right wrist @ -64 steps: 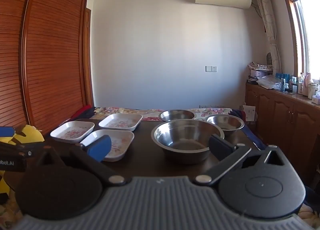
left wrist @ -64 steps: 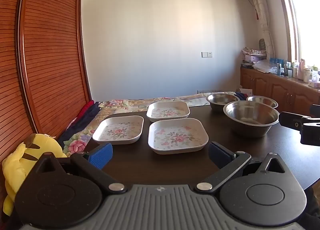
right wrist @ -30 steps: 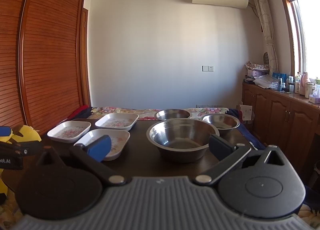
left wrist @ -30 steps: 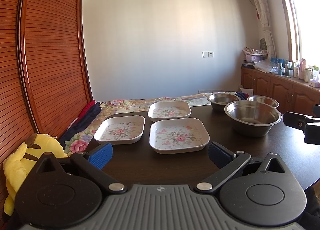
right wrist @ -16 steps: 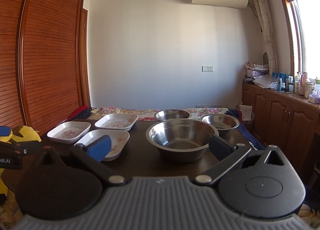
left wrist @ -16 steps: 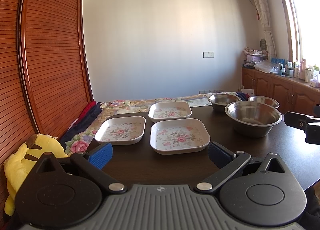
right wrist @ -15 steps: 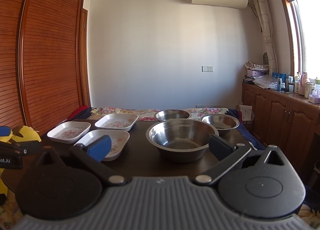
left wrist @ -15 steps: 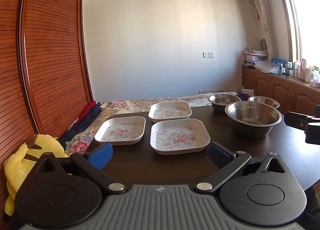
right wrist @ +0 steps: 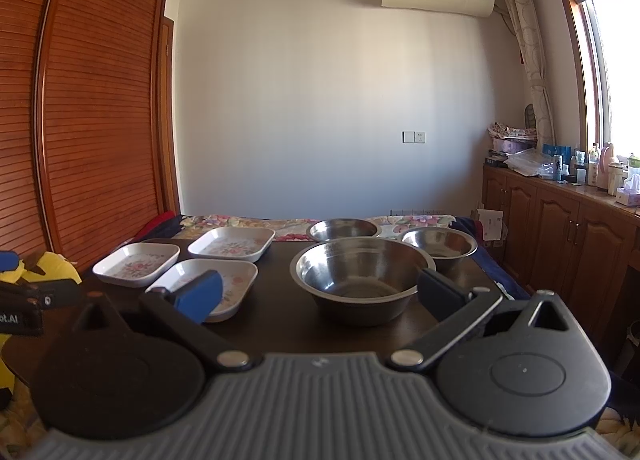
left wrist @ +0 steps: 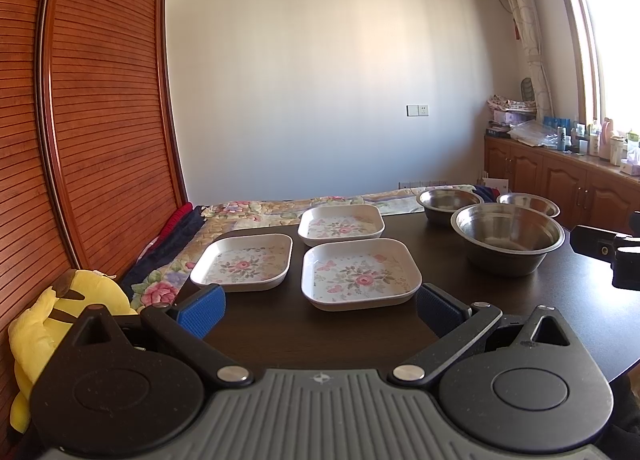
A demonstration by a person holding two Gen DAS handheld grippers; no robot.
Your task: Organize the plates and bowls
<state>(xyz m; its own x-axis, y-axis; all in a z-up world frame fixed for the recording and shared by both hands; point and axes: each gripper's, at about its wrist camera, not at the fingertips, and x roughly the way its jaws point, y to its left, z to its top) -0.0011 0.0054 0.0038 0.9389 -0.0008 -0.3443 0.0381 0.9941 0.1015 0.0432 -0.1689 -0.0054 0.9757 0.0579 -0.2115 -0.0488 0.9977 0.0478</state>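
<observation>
Left gripper (left wrist: pixel 318 306) and right gripper (right wrist: pixel 318 292) both spread wide, holding nothing, barely drifted over the last couple seconds. Nearest floral plate (left wrist: pixel 361 273) at 12 o'clock of the left one, big steel bowl (right wrist: pixel 362 274) at 12 of the right, two more plates (left wrist: pixel 244 261) and two small bowls (right wrist: pixel 439 243) further back. Nothing stacked yet, so basically still at the start.

Three plates (left wrist: pixel 362 273) are grouped left on the table (left wrist: pixel 440 260) (two in front); three bowls (left wrist: pixel 508 234) are clustered right.

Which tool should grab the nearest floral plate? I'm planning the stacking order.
Left, probably. The left tool is open and lined up with the nearest floral plate. The right tool faces the large steel bowl, with that plate off to its left.
</observation>
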